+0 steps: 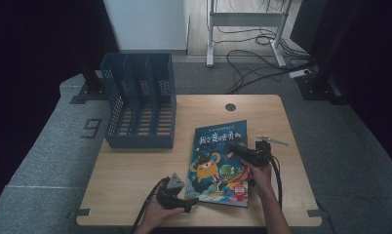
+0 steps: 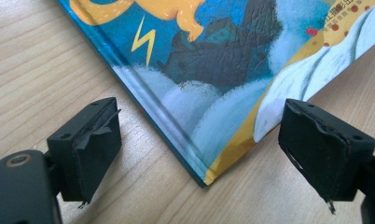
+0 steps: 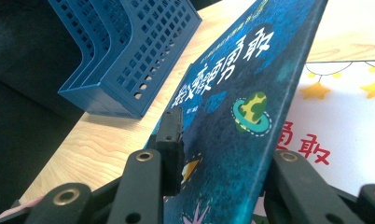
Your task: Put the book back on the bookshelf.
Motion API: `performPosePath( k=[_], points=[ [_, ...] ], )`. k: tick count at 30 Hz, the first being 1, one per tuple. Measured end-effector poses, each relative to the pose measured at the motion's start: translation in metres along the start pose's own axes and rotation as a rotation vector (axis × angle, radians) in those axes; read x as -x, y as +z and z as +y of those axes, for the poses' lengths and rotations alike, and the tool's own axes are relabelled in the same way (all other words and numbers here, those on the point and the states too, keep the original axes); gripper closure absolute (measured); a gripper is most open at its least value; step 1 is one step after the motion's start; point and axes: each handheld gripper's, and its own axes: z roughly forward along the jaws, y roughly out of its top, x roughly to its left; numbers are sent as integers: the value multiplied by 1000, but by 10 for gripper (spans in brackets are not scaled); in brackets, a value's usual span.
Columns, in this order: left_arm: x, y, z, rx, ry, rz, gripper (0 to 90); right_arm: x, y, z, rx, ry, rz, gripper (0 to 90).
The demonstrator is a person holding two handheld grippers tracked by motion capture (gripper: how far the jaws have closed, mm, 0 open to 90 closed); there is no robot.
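- The worktop (image 1: 135, 165) is pale wood, and my two forearms come onto it from its near edge.
- The blue file rack (image 1: 140, 100) stands upright at the far left of the worktop, well apart from both my hands; in the right gripper view its perforated wall (image 3: 129, 56) rises behind the book.
- The picture book (image 1: 221, 163) lies right of centre, its blue cover with the orange creature facing up and its spine along the left side.
- My right forearm reaches forward along the book's right edge, the hand wrapped around the right gripper (image 1: 243, 148) near the book's far right corner, cable trailing back toward me.
- In the right gripper view the front cover (image 3: 237, 116) stands lifted off the white first page (image 3: 344, 121), and my jaws sit one on each face of that cover, closed on it.
- My left hand (image 1: 160, 207) rests low at the near edge, holding the left gripper (image 1: 191, 201) angled toward the book's near left corner.
- In the left gripper view my jaws stand wide apart, one pad (image 2: 90, 147) over bare wood left of the spine, the other (image 2: 323, 149) right of the bottom edge, with the book's corner (image 2: 206, 177) between them and touching neither.
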Motion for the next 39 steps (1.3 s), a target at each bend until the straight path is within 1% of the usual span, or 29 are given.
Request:
performPosePath(
  k=[4,7,16,22,31,39],
  points=[
    [2,0,1,-3,8,4,139,-2,-2,0,12,-15,4,665],
    [4,0,1,-8,32,12,141,-2,-2,1,12,-18,2,664],
    [4,2,1,-13,12,12,116,-4,-4,1,20,-22,4,663],
    [7,2,2,-21,23,23,128,-6,-6,3,23,-30,-3,663],
    [7,3,2,-21,9,15,128,-6,-7,3,33,-38,-3,664],
    [4,4,1,-17,-9,6,102,-11,-10,5,43,-53,-4,664]
  ],
)
